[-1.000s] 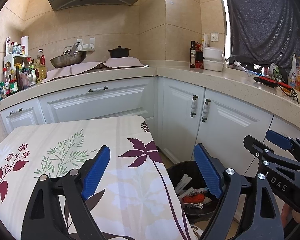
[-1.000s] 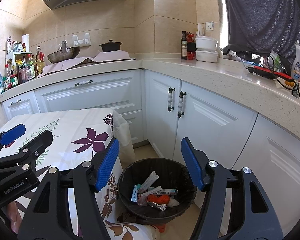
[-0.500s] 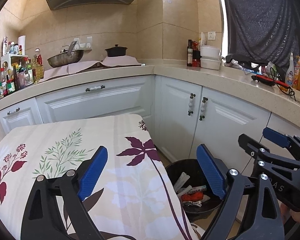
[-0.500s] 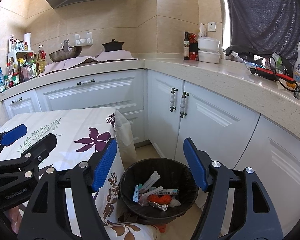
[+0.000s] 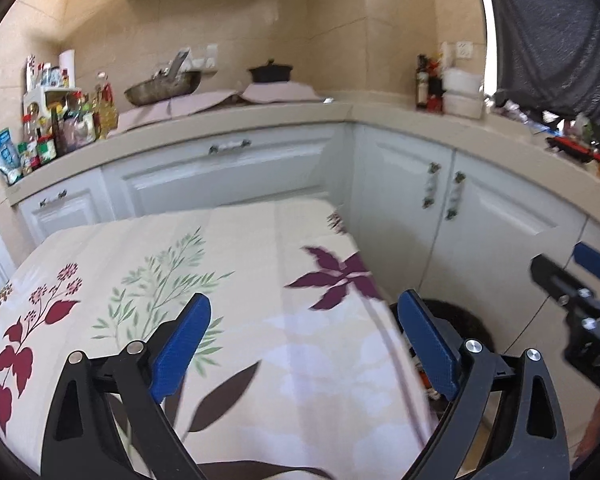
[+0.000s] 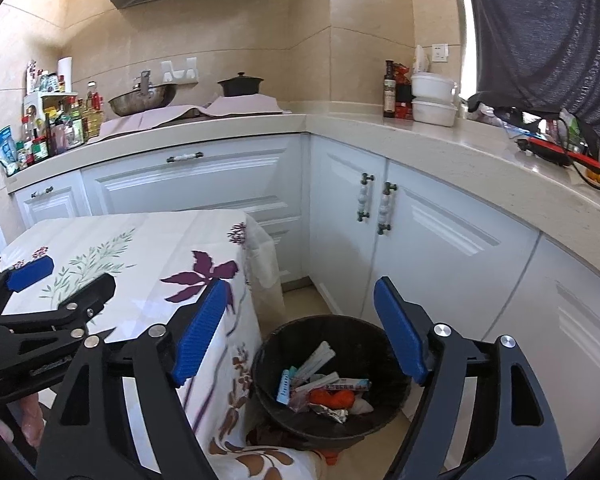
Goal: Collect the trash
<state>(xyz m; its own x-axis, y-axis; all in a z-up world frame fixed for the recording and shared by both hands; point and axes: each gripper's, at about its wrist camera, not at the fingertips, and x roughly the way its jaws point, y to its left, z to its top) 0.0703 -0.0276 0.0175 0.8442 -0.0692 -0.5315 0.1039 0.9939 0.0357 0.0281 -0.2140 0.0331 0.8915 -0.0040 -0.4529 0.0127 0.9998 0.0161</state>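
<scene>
Black bin (image 6: 332, 420); cream floral tablecloth (image 6: 152, 248); white cabinets (image 6: 204, 184).

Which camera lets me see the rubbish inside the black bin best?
The right wrist view: the black bin sits open below, wrappers and orange trash clearly visible. In the blurry left wrist view, the tablecloth and a blue finger hide most of it.

Free room and obstacles. Before my right tool (image 6: 300, 328), its jaws opening with nothing between them, the black bin (image 6: 374, 334) gapes unobstructed, trash (image 6: 324, 390) low inside. Left: the cloth-covered bench (image 6: 148, 248) overhangs the bin's rim. Far and right: white cabinet doors (image 6: 440, 240) wall the floor gap. My left tool (image 5: 304, 336), opening, empty, is over bare bench cloth.
</scene>
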